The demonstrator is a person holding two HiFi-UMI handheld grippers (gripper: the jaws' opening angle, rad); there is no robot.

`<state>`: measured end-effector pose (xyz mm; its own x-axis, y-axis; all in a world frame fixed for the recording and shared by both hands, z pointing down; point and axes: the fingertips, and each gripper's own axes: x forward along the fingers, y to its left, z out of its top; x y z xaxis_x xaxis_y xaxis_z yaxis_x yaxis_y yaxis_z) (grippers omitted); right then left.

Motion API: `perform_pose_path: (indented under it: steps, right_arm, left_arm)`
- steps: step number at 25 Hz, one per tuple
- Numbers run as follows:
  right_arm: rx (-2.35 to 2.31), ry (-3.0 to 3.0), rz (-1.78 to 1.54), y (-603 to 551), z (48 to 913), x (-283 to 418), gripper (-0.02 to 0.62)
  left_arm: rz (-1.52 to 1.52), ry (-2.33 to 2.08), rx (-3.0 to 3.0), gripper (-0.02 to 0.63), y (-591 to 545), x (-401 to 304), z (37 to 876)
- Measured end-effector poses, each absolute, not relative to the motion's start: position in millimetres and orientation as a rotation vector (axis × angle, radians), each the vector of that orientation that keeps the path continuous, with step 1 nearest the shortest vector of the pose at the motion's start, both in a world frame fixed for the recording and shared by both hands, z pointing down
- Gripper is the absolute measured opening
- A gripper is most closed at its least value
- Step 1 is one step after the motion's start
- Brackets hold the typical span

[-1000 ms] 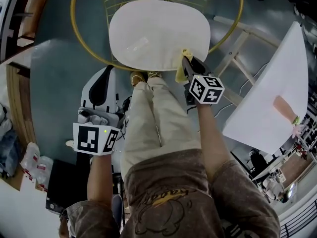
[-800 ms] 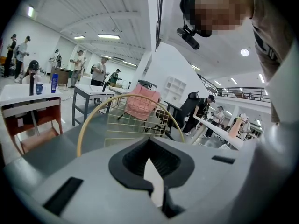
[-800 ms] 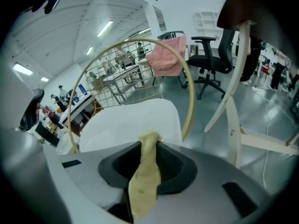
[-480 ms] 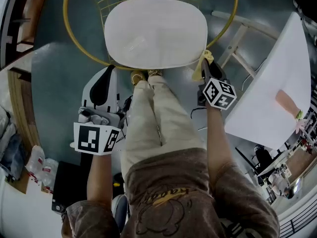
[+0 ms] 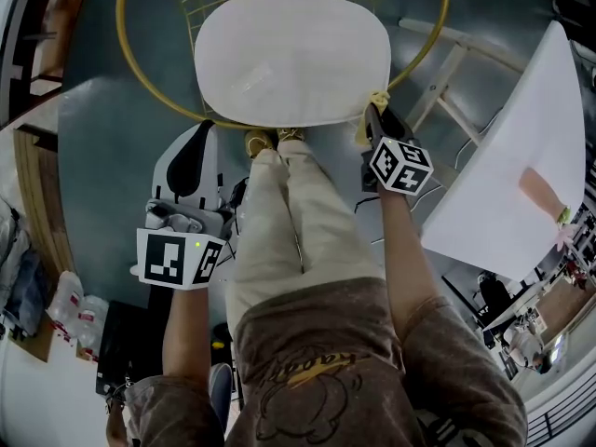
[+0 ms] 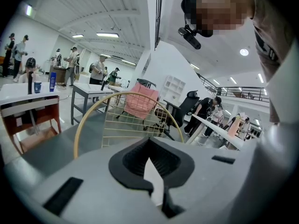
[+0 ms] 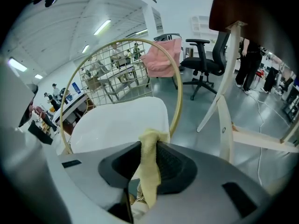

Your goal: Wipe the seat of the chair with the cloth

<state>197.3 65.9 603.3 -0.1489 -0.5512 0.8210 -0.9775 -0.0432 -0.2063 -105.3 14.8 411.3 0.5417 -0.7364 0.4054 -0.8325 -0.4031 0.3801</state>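
Observation:
The chair has a white seat cushion (image 5: 291,59) inside a gold ring frame (image 5: 130,73); the cushion (image 7: 121,120) also fills the middle of the right gripper view. My right gripper (image 5: 375,117) is shut on a yellow cloth (image 5: 369,124) just off the seat's front right corner. In that gripper's own view the cloth (image 7: 149,171) hangs pinched between the jaws of the right gripper (image 7: 148,146). My left gripper (image 5: 199,136) is held low at the left, short of the seat's front edge, jaws together and holding nothing; its own view shows the left gripper (image 6: 150,160) pointing at the chair's wire back (image 6: 126,122).
The person's legs (image 5: 289,222) and shoes (image 5: 270,142) stand right in front of the seat. A white table (image 5: 521,184) with pale wooden legs (image 5: 447,82) stands close on the right. A black office chair (image 7: 205,55) and other desks lie beyond.
The right gripper has carried the cloth from the seat's front right edge off to the right, then back a little toward the corner. The left gripper has stayed put.

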Motion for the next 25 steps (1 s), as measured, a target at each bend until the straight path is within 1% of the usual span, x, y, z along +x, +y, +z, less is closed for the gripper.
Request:
perform_pose_path:
  steps: [6, 12, 20, 25]
  right_arm:
    - [1.607, -1.741, 1.132, 64, 608, 182, 0.112]
    - [1.523, -1.783, 1.148, 66, 617, 150, 0.112]
    - [1.374, -1.845, 1.168, 68, 631, 94, 0.112]
    - [1.255, -1.893, 1.167, 74, 639, 46, 0.112]
  left_arm:
    - [0.227, -1.271, 2.233, 0.003, 13, -107, 411]
    - [0.231, -1.287, 2.218, 0.003, 12, -113, 414]
    - [0.230, -1.297, 2.197, 0.003, 10, -114, 420]
    - [0.230, -1.307, 2.189, 0.003, 11, -116, 421]
